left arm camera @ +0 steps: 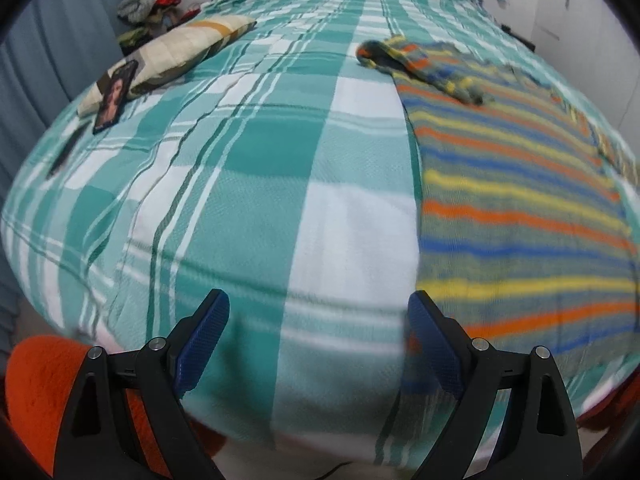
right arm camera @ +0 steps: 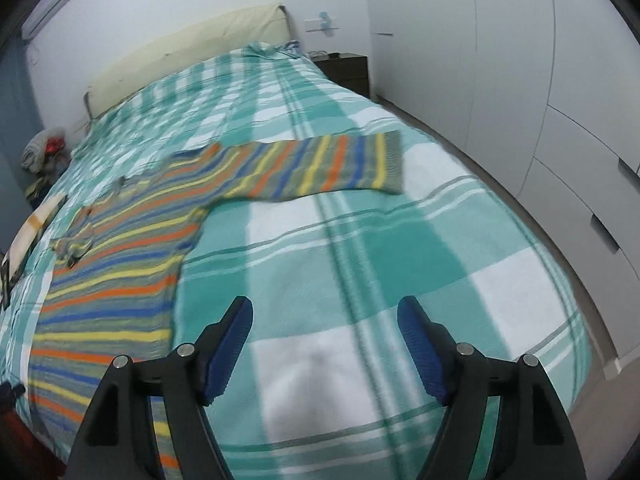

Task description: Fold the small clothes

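- A striped sweater [right arm camera: 120, 280] lies flat on a bed with a green and white checked cover [right arm camera: 360, 264].
- The sweater is grey-green with thin stripes of orange, yellow and blue.
- In the right wrist view the sweater's body sits on the left part of the bed, near the close edge.
- One sleeve [right arm camera: 320, 166] stretches out to the right across the cover. Its cuff end has a ribbed band.
- In the left wrist view the same sweater [left arm camera: 520, 208] fills the right side of the picture. The other sleeve [left arm camera: 424, 68] is folded back over the top part of the body.
- The sweater looks a bit blurry in both pictures.
- The left gripper [left arm camera: 316, 344] hangs over the bare cover, just beside the sweater's left edge. Its blue fingers [left arm camera: 206, 344] stand wide apart with nothing between them.
- The right gripper [right arm camera: 324, 344] is over the bare cover too, to the right of the sweater's body. Its claw is also wide, and it holds nothing.
- A soft cream pillow [left arm camera: 180, 52] with a yellow band lies at the far left of the bed.
- A phone [left arm camera: 116, 96] leans on that pillow. Its back has a picture on it, too small to make out.
- A heap of clothes [left arm camera: 148, 4] sits in the far left corner.
- White cupboards [right arm camera: 560, 80] stand along the right wall, and a dark little table [right arm camera: 348, 70] is by the head of the bed.
- No words or labels can be read anywhere.
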Tool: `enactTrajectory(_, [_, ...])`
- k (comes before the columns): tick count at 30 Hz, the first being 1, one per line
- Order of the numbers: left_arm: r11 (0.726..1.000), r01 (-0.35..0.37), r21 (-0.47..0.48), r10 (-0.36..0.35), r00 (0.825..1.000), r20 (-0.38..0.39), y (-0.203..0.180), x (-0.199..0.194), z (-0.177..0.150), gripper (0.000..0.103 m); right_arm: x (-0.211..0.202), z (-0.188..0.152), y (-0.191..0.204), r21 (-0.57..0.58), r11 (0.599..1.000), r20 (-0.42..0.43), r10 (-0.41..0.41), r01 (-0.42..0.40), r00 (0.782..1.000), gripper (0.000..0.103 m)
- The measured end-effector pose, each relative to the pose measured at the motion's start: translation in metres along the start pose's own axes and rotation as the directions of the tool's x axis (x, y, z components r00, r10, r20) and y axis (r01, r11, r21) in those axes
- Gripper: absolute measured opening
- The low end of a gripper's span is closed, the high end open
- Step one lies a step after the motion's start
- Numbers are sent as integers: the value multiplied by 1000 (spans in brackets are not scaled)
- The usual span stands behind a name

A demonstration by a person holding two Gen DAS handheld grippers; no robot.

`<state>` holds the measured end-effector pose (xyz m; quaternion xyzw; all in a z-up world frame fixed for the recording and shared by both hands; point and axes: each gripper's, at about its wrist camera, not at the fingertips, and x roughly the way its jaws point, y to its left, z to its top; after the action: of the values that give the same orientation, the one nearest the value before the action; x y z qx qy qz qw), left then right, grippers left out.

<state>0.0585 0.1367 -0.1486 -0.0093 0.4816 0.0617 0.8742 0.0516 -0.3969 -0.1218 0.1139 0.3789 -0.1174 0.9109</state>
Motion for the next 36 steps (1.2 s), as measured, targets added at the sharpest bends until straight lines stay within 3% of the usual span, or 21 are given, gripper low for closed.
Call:
enactTrajectory(5, [999, -43, 14, 42, 997, 62, 5, 27, 35, 97, 22, -9, 18, -70, 996, -45, -61, 57, 997, 77])
enactTrajectory(8, [999, -38, -23, 38, 999, 3, 16, 56, 36, 100, 36, -15, 17, -78, 995, -97, -62, 55, 993, 77])
enactTrajectory(12, [998, -35, -55, 37, 999, 39, 18, 60, 28, 103, 61, -33, 6, -11, 1000, -210, -28, 26, 977, 85])
enactTrajectory(20, [999, -15, -34, 16, 999, 39, 19, 60, 26, 103, 65, -42, 14, -43, 999, -201, -19, 10, 979, 102])
enactTrajectory(36, [1000, -26, -13, 26, 999, 45, 17, 58, 23, 103, 67, -43, 17, -49, 999, -201, -18, 8, 979, 103])
